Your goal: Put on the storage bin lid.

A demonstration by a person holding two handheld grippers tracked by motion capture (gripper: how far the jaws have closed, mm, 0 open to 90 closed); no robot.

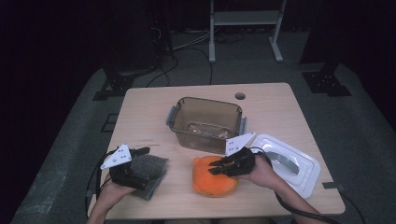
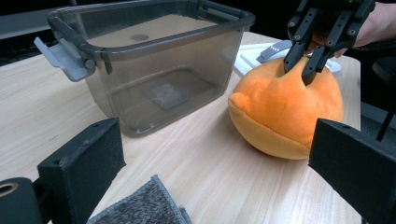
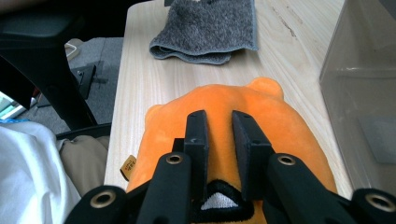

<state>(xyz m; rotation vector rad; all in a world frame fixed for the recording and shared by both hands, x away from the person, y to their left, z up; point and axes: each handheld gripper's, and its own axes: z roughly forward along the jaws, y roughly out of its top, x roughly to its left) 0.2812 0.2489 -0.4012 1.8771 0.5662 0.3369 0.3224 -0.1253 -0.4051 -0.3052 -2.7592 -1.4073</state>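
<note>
The right hand-held gripper [image 1: 215, 167] pinched the top of the orange plush [image 1: 212, 183] lying on the counter [image 1: 271, 112] before the bin [image 1: 205, 122]; the left hand-held gripper [image 1: 144, 150] hung open over the grey cloth [image 1: 152, 171].

Left claw [image 1: 140, 153] wide open, low; right claw [image 1: 215, 167] nearly closed, angled down.

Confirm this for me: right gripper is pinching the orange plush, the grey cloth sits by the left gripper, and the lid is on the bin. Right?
Not quite. The lid lies on the table beside the open bin, as the high view shows. The rest holds.
</note>
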